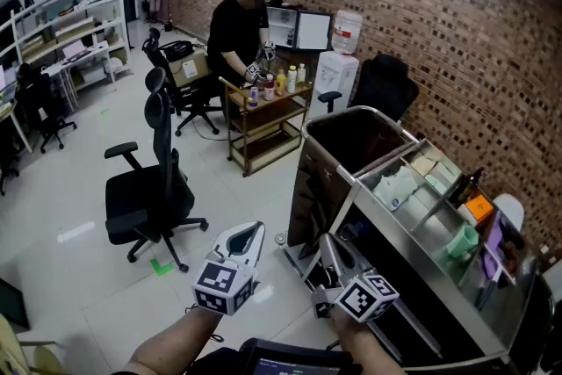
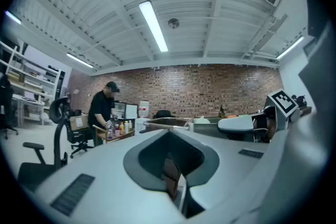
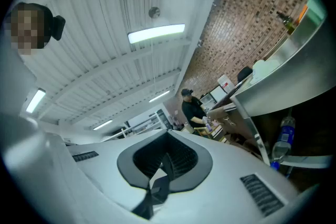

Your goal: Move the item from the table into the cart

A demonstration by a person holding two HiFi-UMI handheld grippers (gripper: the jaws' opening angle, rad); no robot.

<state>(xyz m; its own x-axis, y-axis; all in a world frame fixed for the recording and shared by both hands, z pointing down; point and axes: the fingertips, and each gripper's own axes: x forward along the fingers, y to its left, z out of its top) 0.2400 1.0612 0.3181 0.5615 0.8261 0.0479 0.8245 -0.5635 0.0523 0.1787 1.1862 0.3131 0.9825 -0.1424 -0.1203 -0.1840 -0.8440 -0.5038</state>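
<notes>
The left gripper (image 1: pixel 251 233) has its jaws pressed together with nothing between them; its own view (image 2: pixel 169 132) shows the two white shells meeting in a closed seam. The right gripper (image 1: pixel 331 247) is likewise closed and empty, its tips joined in its own view (image 3: pixel 168 135). In the head view both sit low, at about 6 o'clock. They are side by side, each with its marker cube towards the wearer, and both point roughly level across the room.

Just beside the right gripper, from 3 to 5 o'clock, stands the steel cart (image 1: pixel 313 189). Its top tray holds white packets (image 1: pixel 399 186), a green item (image 1: pixel 463 240) and an orange item (image 1: pixel 479 206). The right gripper view looks up past the cart's edge to a plastic bottle (image 3: pixel 283 136) with a blue cap on a lower level.

The bottles (image 1: pixel 279 83) stand on the wooden table (image 1: pixel 263 114) at 12 o'clock, well apart from both grippers. A person (image 1: pixel 235 31) in black leans over them. A black office chair (image 1: pixel 154 180) stands at 9 o'clock. A water dispenser (image 1: pixel 338 70) is just right of the table, against the brick wall (image 1: pixel 421 4).
</notes>
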